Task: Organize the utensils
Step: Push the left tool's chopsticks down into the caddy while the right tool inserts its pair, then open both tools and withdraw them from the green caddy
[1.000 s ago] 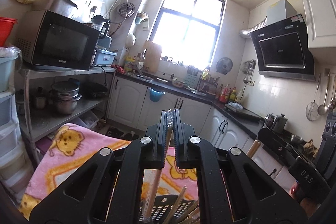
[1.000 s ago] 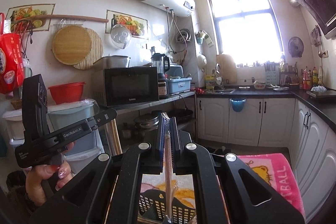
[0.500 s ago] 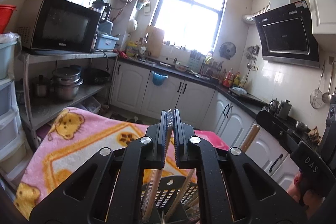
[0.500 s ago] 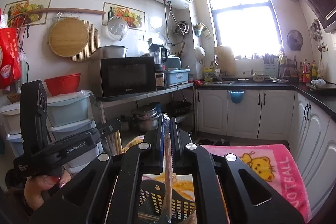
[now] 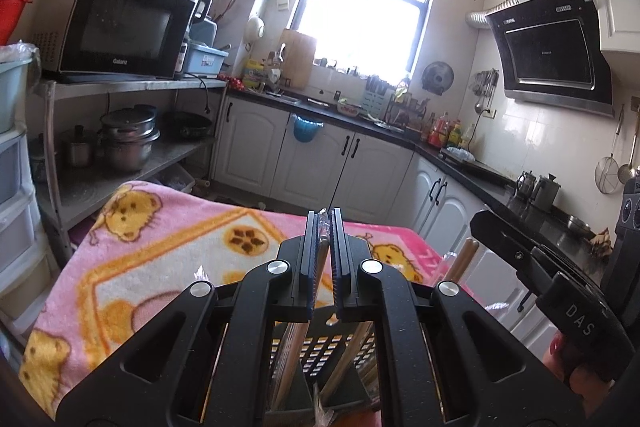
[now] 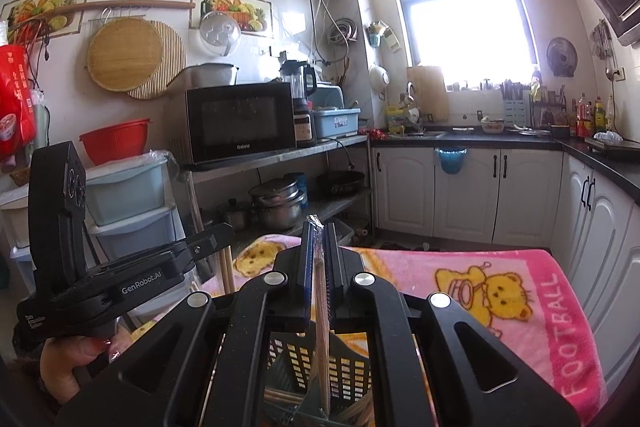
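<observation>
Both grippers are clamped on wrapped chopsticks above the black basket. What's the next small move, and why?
Probably keep lowering both a little, then open the jaws. The left gripper and right gripper each pinch wrapped chopsticks whose lower ends already reach into the black slotted basket on the pink blanket, so release should drop them in.

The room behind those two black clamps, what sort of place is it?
A lived-in home kitchen, by the look of it: a microwave on a metal shelf, a range hood on the tiled wall, and white cabinets under a dark counter by the window.
</observation>
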The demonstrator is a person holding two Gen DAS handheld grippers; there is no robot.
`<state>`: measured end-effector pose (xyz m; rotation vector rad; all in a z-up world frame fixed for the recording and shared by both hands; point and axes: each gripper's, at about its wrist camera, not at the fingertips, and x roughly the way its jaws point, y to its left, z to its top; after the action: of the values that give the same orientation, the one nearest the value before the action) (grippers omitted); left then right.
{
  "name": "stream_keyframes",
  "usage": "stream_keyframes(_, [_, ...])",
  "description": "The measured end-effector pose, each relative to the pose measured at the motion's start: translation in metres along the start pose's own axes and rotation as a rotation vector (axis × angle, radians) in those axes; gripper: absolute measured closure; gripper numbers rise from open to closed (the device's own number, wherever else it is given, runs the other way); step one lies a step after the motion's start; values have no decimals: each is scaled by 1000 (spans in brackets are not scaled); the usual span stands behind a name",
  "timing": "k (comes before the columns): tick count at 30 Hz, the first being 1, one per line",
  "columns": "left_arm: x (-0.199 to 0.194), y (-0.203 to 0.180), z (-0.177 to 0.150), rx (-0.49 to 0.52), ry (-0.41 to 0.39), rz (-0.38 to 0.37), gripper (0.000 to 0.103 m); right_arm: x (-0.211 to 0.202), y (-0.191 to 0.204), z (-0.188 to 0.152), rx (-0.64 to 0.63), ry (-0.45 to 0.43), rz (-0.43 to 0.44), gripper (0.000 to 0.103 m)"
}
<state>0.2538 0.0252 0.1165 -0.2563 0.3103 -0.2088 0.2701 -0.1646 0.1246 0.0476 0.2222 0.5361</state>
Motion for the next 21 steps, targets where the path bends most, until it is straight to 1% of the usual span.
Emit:
stream_keyframes(12, [8,2,-19,-3,72,1,99,9,-1,-17,16,86,-13,97])
stream_keyframes(13, [8,2,-20,-5,79,1,99,8,-3,-18,20,93,-15,96])
stream_keyframes(16, [8,3,-24,-7,95,0,99,7,-6,-22,30,114,-15,87])
stream_keyframes(19, [9,4,-27,-9,113,-2,99,5,-7,-24,33,128,-24,87])
stream_keyframes(21, [7,3,-29,-9,118,-2,99,3,-8,-25,36,137,-30,84])
